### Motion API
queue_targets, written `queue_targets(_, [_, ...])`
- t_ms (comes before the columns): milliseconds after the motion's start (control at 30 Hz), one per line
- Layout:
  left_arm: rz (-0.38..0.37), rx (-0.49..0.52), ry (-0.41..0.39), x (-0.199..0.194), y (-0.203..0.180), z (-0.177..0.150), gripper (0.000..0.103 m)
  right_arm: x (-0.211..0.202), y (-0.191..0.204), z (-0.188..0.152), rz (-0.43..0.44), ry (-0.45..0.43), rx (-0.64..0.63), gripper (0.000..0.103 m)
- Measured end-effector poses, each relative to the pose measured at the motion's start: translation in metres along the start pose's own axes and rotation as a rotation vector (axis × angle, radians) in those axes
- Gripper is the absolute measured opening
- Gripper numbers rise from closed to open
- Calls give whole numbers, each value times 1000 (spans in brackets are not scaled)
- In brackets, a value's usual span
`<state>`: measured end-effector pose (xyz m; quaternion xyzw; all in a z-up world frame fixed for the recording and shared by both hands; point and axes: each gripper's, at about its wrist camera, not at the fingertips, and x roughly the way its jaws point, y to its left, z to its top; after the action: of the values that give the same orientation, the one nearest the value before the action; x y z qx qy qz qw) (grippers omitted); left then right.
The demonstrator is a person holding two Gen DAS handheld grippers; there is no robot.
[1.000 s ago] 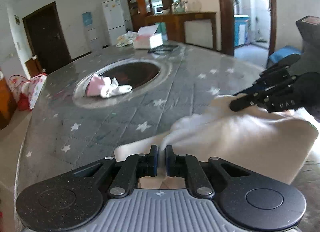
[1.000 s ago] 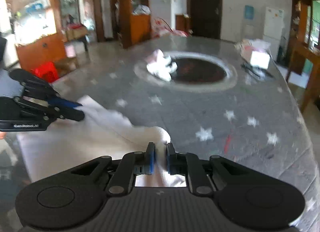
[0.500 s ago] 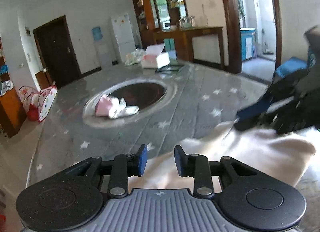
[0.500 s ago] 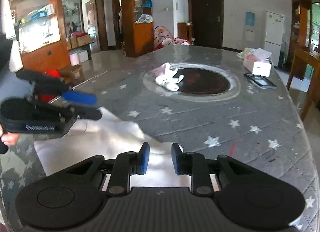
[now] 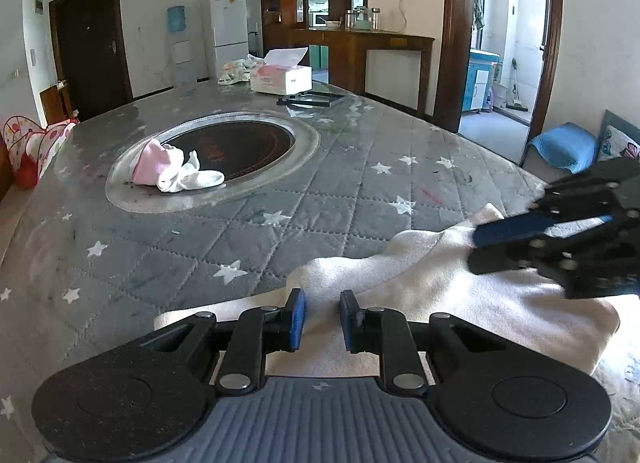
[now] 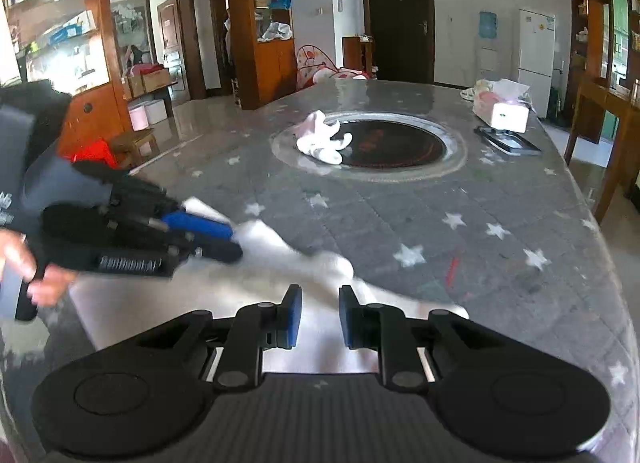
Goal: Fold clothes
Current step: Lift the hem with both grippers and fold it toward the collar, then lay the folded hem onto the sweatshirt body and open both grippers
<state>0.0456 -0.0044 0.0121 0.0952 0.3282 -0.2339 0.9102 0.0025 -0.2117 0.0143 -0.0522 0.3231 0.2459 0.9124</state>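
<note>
glare washes out the white garment (image 6: 224, 295) near the right gripper (image 6: 319, 317). both that and the left gripper (image 5: 322, 319) hover parted above it, gripping nothing.

So the cream-white garment (image 5: 460, 303) is lying pretty flat on the star-print table cover, right under and just ahead of the left gripper (image 5: 322, 321), spreading out to its right. Far edge is rumpled into a soft ridge. From the right gripper (image 6: 319, 317) it sits directly below, stretching off to the left, looks folded over already.
</note>
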Motion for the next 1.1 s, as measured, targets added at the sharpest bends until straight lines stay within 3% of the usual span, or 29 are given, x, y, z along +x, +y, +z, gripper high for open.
queue_targets(100, [4, -2, -2, -1, -2, -1, 22, 2, -12, -11, -33, 25, 32, 18])
queue_targets(367, [9, -8, 0, 0, -1, 0, 24, -28, -28, -10, -72, -30, 69, 18])
queue_targets(567, [18, -5, -2, 1, -3, -1, 24, -47, -11, -26, -45, -1, -22, 18])
queue_targets(667, [21, -10, 2, 1, -2, 0, 24, -38, -13, -39, -98, 51, -41, 17])
queue_targets(800, [28, -4, 2, 2, -3, -1, 24, -49, -18, -36, -129, 31, -29, 17])
queue_targets(1000, [38, -6, 4, 1, -4, -1, 24, -47, -10, -16, -65, -32, -30, 17])
queue_targets(1100, [42, -6, 8, 1, -5, 0, 25, -23, -9, -12, -42, -9, -38, 17])
